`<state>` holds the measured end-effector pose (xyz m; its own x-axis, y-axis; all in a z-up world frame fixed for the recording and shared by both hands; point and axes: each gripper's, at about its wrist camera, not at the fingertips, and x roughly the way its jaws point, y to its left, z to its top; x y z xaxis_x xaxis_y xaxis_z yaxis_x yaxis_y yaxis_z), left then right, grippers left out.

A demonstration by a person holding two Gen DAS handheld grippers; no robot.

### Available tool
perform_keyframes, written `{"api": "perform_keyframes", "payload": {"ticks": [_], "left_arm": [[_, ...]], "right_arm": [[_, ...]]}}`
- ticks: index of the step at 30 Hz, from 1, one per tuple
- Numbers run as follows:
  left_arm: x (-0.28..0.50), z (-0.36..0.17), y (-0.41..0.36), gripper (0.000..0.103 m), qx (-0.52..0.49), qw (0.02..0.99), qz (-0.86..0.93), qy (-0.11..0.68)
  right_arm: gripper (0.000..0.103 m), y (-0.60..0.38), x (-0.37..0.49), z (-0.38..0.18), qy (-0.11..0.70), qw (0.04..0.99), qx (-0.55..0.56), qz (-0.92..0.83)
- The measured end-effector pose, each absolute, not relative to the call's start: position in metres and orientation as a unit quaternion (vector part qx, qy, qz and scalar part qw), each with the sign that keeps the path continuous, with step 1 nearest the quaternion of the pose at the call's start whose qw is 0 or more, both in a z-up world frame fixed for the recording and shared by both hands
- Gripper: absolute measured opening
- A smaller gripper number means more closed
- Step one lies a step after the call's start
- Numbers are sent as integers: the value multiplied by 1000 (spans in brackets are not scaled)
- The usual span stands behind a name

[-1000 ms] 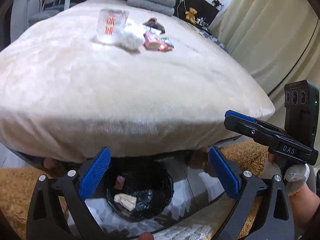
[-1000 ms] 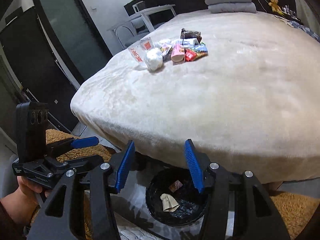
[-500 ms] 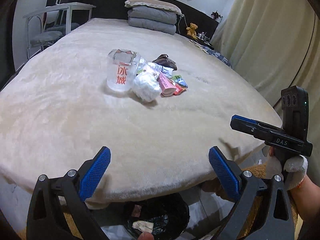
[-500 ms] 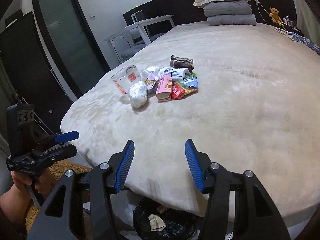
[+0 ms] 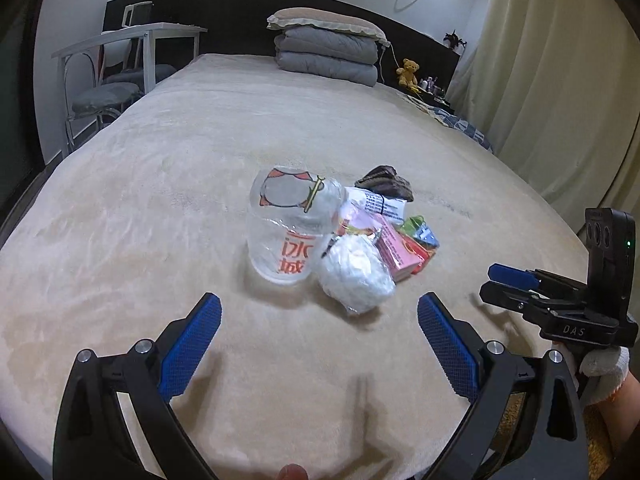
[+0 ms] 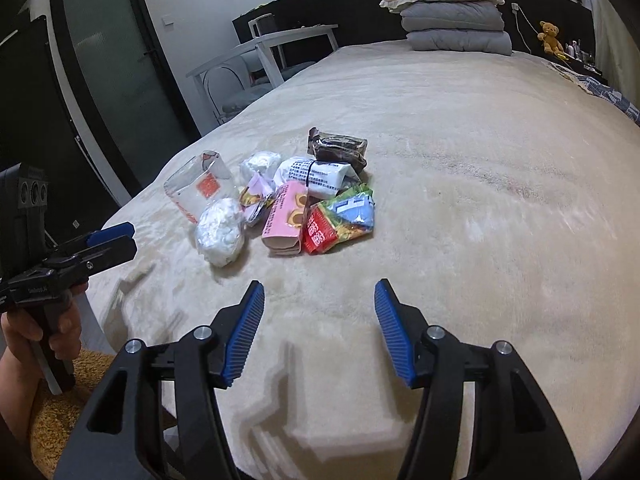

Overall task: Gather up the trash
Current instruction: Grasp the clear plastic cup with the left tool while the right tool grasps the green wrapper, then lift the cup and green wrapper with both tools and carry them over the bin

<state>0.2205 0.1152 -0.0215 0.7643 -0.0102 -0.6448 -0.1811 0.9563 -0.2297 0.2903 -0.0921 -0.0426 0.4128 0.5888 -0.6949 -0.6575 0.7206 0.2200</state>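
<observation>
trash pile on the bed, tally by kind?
Clear plastic cup: 1
White crumpled wads: 2
Pink carton: 1
Snack wrappers and packets: 5
Total: 9

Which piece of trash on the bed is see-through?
The plastic cup with red lettering; the tissue wad and the wrappers beside it are opaque.
</observation>
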Motion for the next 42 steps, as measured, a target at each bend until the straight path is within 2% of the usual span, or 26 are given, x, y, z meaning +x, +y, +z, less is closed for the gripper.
{"api": "perform_keyframes", "payload": {"ticks": [4, 10, 22, 27, 29, 33, 34, 40, 42], "left_arm": [[239, -23, 122, 96, -127, 929, 51, 343], [257, -24, 136, 96, -133, 930, 62, 338], [285, -30, 142, 94, -126, 929, 71, 341], [290, -33, 144, 94, -127, 928, 72, 343], [293, -35, 144, 83, -126, 926, 72, 348], [296, -38, 144, 72, -124, 923, 74, 355], [296, -37, 143, 66, -123, 924, 71, 354], [293, -36, 139, 60, -114, 927, 70, 350], [291, -34, 140, 60, -114, 929, 72, 346]], "right_arm": [[71, -78, 304, -48, 392, 841, -63, 368], [76, -63, 331, -57, 398, 840, -67, 362], [75, -56, 374, -72, 421, 834, -36, 356], [70, -45, 375, -74, 414, 835, -56, 359], [64, -39, 372, -75, 412, 833, -69, 364], [50, -30, 369, -77, 411, 826, -75, 377], [49, -30, 368, -76, 409, 828, -76, 376], [45, -33, 365, -75, 406, 830, -70, 375], [39, -36, 363, -71, 401, 834, -68, 373]]}}
